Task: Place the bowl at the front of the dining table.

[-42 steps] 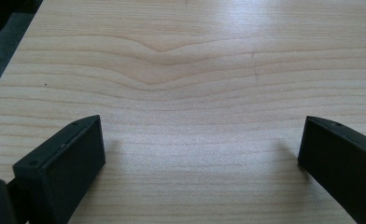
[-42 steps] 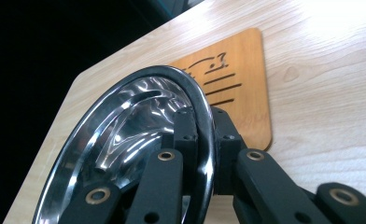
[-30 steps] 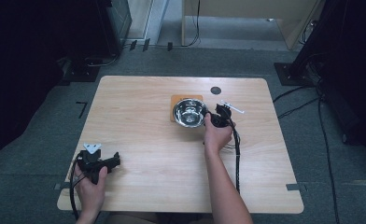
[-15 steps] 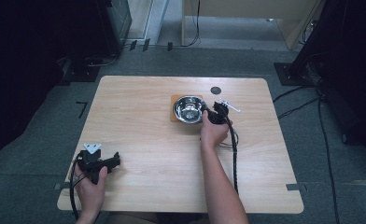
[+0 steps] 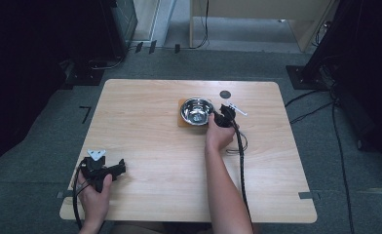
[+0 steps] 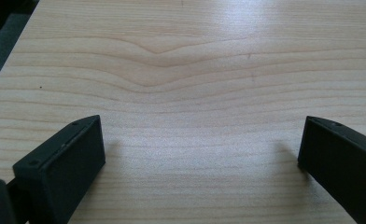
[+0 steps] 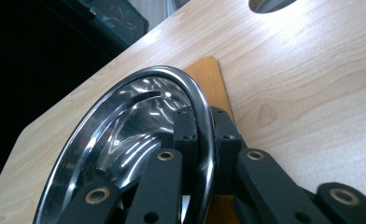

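Right gripper view shows the right tool point(image 7: 200, 135) clamped on the rim of the steel bowl point(image 7: 125, 140), one jaw inside, one outside, likely to lift it off the wooden coaster point(image 7: 209, 77) at the table's far side. Left tool point(image 6: 200, 154) rests spread apart on the table point(image 6: 195, 70).

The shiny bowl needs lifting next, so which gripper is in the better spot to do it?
The right gripper. Its jaws pinch the rim of the metal bowl, one inside and one outside, on the wooden board. The left gripper sits open near the table's front left corner, far from the bowl.
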`<state>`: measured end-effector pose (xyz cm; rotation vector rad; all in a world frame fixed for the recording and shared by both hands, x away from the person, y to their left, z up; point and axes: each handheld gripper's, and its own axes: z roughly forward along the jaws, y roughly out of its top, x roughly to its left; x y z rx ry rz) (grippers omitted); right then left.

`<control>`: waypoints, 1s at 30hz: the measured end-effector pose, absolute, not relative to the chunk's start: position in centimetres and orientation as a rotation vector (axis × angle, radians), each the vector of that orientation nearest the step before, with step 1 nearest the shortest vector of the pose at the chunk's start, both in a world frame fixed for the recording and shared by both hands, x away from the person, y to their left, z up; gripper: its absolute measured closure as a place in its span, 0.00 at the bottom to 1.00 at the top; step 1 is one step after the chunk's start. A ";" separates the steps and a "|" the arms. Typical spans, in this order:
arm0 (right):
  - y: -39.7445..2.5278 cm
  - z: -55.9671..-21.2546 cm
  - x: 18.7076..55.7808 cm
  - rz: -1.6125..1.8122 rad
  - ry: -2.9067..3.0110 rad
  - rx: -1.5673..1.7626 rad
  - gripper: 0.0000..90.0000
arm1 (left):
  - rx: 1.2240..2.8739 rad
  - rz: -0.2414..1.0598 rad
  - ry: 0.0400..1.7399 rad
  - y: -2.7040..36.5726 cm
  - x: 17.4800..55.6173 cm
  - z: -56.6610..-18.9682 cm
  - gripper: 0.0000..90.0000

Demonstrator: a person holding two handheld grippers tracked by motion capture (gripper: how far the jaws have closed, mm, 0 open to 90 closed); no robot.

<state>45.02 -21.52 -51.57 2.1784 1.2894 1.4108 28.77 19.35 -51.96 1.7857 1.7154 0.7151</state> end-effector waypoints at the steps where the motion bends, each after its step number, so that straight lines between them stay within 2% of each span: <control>1: -21.5 -51.6 45.2 1.406 1.283 2.179 0.94 | 1.786 0.715 1.716 19.4 28.8 -52.0 0.00; 14: -20.6 -51.6 46.3 1.417 1.248 2.190 0.93 | 1.786 0.715 1.715 19.4 28.8 -52.0 0.00; 18: -20.7 -51.6 46.4 1.435 1.241 2.191 0.89 | 1.786 0.715 1.715 19.4 28.8 -52.0 0.00; 23: -21.2 -51.3 46.2 1.481 1.242 2.138 0.69 | 1.786 0.715 1.715 19.4 28.8 -52.0 0.00; 26: -21.6 -50.8 45.8 1.460 1.274 2.083 0.60 | 1.786 0.715 1.715 19.4 28.8 -52.0 0.00; 30: -21.8 -50.3 45.3 1.473 1.314 2.027 0.55 | 1.786 0.715 1.715 19.4 28.8 -52.0 0.00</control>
